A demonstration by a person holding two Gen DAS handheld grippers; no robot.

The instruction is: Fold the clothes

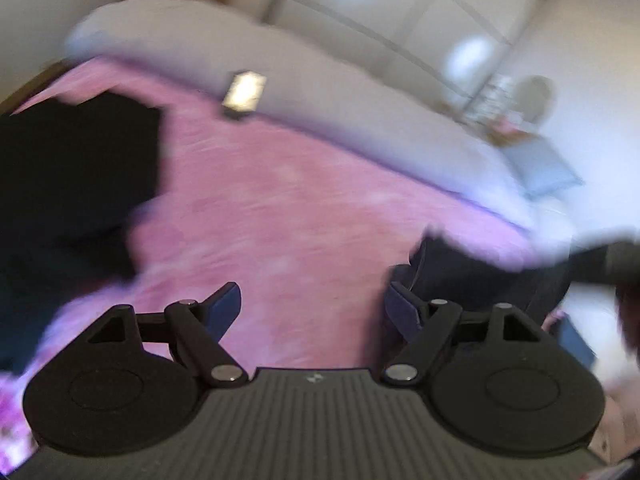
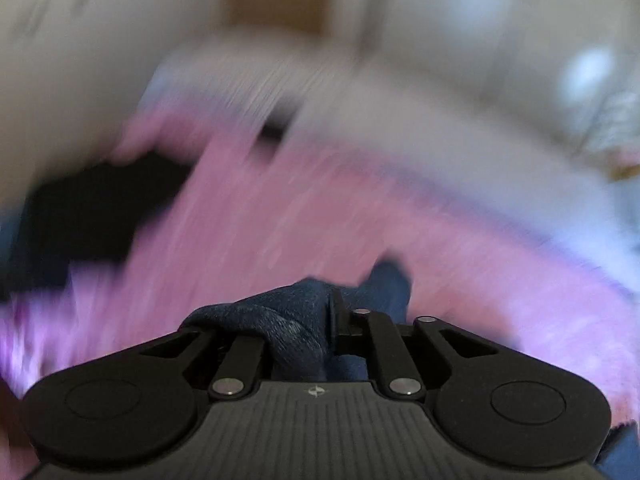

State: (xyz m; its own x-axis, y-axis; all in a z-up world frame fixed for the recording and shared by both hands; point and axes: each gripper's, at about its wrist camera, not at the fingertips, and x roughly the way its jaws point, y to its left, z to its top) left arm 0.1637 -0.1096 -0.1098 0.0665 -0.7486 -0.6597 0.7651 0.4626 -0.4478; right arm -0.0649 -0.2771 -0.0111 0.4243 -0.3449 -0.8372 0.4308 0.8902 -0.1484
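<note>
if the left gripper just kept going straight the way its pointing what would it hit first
Most likely the fuzzy pink blanket on the bed: the open left gripper has nothing between its fingers, and only pink fabric lies ahead. The folded black garment sits off to its left. Blur makes depth uncertain.

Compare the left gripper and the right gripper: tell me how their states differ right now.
The left gripper is open, its fingers spread wide with only pink bedspread between them; the right gripper is shut on a dark blue garment. The left wrist view is fairly sharp, while the right wrist view is heavily motion-blurred. Both are over the same pink bedspread.
</note>
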